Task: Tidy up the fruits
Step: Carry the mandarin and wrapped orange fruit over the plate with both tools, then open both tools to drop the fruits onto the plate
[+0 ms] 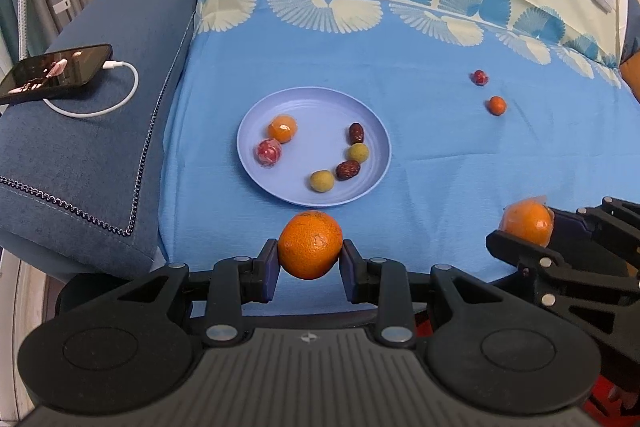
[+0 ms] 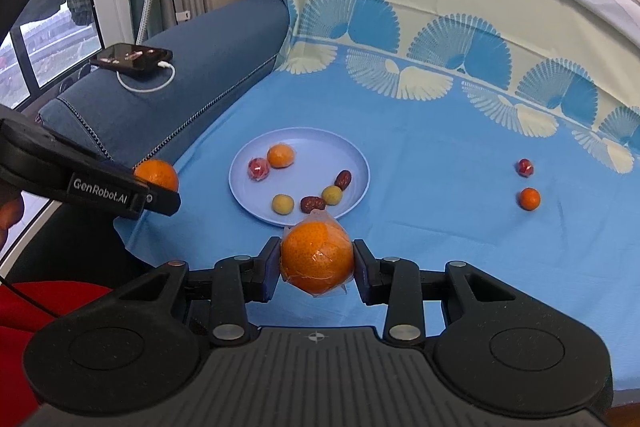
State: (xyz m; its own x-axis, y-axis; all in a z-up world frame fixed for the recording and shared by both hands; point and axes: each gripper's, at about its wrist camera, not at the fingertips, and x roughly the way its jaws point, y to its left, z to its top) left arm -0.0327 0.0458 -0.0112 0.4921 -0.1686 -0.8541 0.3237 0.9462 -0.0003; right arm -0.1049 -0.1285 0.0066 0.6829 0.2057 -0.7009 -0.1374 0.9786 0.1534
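Gripping a bare orange (image 1: 310, 245) between its two blue pads, the left gripper (image 1: 310, 254) is held just in front of the near rim of the light blue plate (image 1: 370, 131). The orange is pressed from both sides and is lifted clear of the blue cloth (image 1: 440, 163). In the right wrist view the same gripper is seen from the side, with this orange at its tip.

A second orange wrapped in clear film (image 2: 317, 257) is clenched by the right gripper (image 2: 317, 263), also above the cloth and close to the near edge of the plate. The film is crumpled around the fruit and a small peak of it stands up at the top.

On the plate six small things are lying: a wrapped orange fruit (image 1: 282, 128) touching a red wrapped ball (image 1: 269, 152) on the left side, and on the right side two dark red dates (image 1: 355, 133) and two yellow-green round fruits (image 1: 358, 152), arranged in a loose curve.

Well apart from the plate, to the right on the cloth, a small red wrapped ball (image 1: 479, 77) and a small orange fruit (image 1: 497, 105) are found near each other, not touching.

A black phone (image 1: 56, 71) with a white cable (image 1: 120, 95) is placed on the dark blue sofa arm (image 1: 100, 167) at the left.
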